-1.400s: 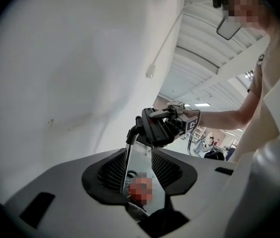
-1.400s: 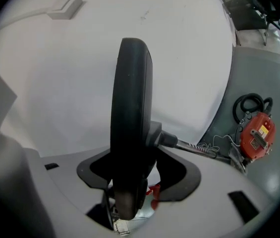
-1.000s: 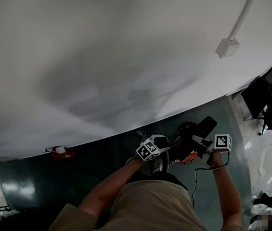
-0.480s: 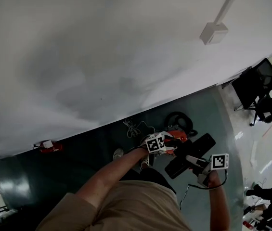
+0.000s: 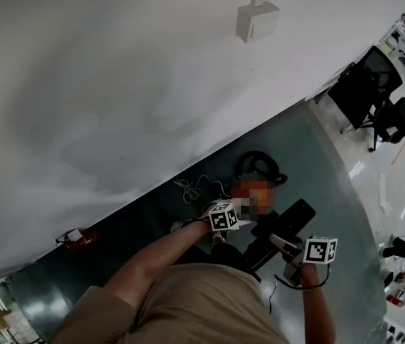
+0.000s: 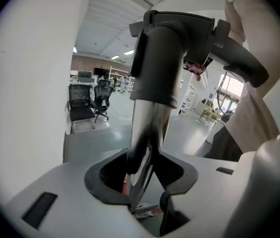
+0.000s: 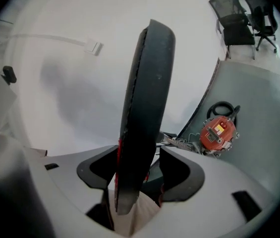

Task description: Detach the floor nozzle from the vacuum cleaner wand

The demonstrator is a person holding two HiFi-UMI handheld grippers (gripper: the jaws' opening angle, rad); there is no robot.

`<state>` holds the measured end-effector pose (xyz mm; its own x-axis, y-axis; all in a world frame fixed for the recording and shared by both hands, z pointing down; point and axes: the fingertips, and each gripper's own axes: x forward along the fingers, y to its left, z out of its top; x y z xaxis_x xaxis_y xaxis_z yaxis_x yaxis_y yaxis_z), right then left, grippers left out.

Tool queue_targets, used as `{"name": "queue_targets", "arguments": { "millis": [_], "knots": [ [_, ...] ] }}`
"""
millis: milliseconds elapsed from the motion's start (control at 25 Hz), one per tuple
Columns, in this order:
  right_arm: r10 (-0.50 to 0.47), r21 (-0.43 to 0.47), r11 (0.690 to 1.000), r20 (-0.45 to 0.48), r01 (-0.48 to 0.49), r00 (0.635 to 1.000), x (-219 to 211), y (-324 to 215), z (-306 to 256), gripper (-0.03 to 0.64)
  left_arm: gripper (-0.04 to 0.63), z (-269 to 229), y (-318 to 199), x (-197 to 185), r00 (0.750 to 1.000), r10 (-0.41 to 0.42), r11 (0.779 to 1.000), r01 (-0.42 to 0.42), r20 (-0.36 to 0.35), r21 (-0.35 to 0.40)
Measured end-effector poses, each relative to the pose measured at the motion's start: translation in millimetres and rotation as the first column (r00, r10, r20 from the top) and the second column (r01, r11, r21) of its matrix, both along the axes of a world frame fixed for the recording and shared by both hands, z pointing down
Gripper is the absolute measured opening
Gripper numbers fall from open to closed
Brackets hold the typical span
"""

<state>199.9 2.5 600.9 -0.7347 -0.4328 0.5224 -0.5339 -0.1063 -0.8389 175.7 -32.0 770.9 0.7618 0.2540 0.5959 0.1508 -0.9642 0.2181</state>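
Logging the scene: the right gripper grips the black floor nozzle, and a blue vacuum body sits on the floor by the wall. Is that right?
One slip: the vacuum body is red-orange, not blue, as the right gripper view shows. Otherwise yes: the right gripper grips the black floor nozzle, and that body sits on the floor by the wall.

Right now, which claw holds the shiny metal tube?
The left claw: its jaws have just been closing on the shiny wand; the right claw grips the black floor nozzle.
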Motion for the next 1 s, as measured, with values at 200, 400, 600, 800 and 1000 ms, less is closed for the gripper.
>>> {"name": "queue_targets", "arguments": {
  "millis": [200, 400, 600, 800, 1000],
  "knots": [
    [0.215, 0.031, 0.976, -0.041, -0.214, 0.976, 13, -13, 3, 0.275, 0.156, 1, -9, 2, 0.999, -0.029, 1.000, 0.029, -0.016, 0.001],
    [0.307, 0.104, 0.951, -0.164, -0.293, 0.938, 27, -28, 0, 0.270, 0.153, -5, 25, 13, 0.998, 0.053, 0.998, -0.052, -0.039, 0.023],
    [0.260, 0.143, 0.961, -0.170, -0.237, 0.951, 19, -21, -2, 0.238, 0.155, -5, 28, 4, 0.997, -0.013, 1.000, 0.014, -0.075, 0.013],
    [0.212, 0.161, 0.969, -0.137, -0.190, 0.968, 9, -22, -3, 0.228, 0.155, -5, 29, -4, 0.996, -0.046, 0.999, 0.047, -0.074, 0.012],
    [0.271, 0.239, 0.942, -0.125, -0.236, 0.954, 2, -35, -5, 0.225, 0.155, -3, 10, -12, 0.989, -0.114, 0.993, 0.117, -0.096, 0.021]
  ]
}}
